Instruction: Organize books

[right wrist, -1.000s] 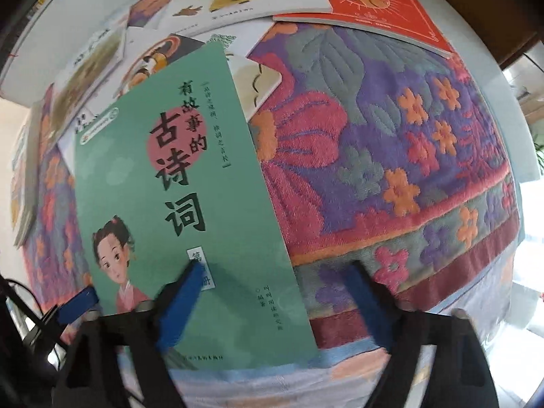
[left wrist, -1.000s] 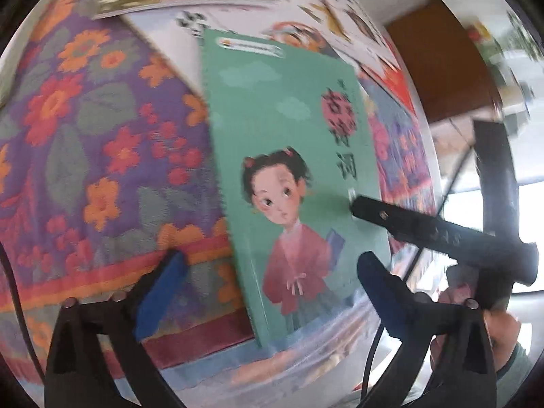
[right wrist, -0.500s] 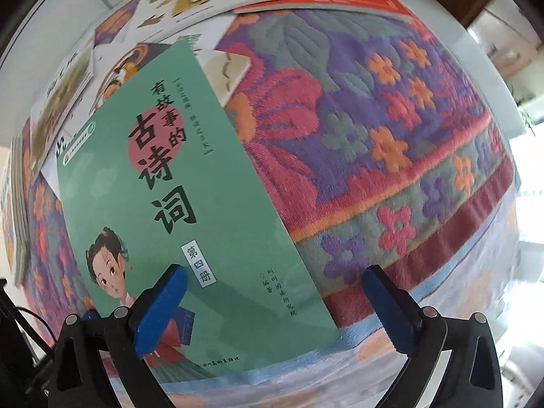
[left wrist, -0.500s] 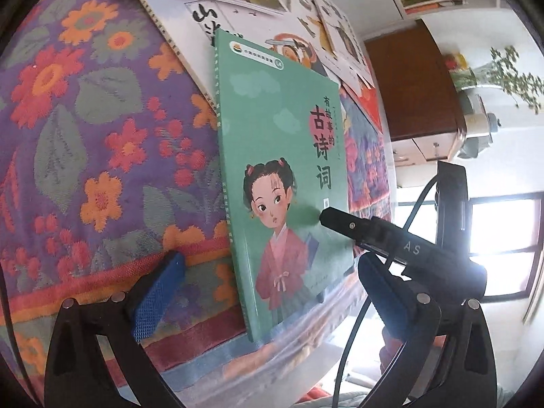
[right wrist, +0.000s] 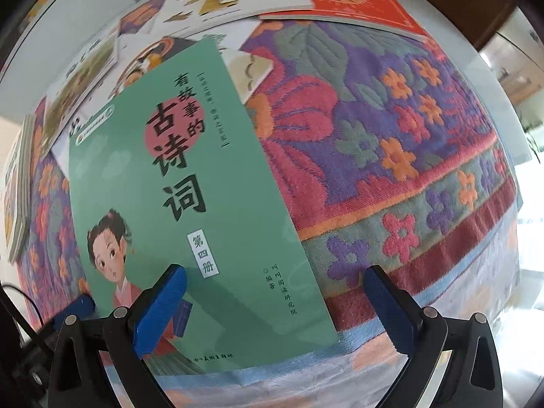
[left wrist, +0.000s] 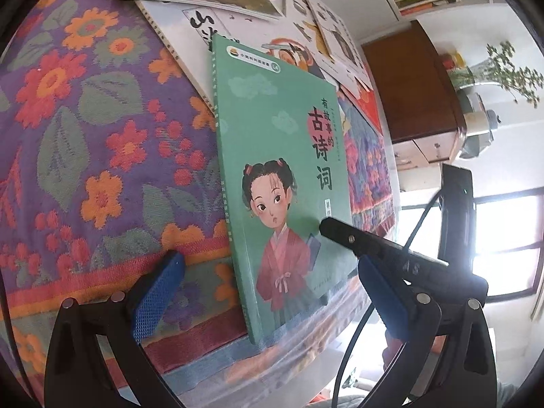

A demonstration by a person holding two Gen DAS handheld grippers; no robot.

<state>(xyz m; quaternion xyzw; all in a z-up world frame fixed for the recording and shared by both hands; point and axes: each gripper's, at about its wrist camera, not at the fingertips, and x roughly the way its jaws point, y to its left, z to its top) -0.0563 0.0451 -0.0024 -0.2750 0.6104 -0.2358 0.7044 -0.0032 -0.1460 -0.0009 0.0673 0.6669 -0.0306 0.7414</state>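
Jaws wide w/ nothing held, green book [right wrist: 190,204] overlapping white book [left wrist: 238,23], floral cloth [right wrist: 391,129]

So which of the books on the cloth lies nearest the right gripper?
The green book with the girl in a red robe. It lies under the open right gripper, overlapping the white-covered books behind it; the orange book lies at the far edge.

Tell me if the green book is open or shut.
Shut: the green book lies flat on the floral cloth, front cover up, no pages showing.
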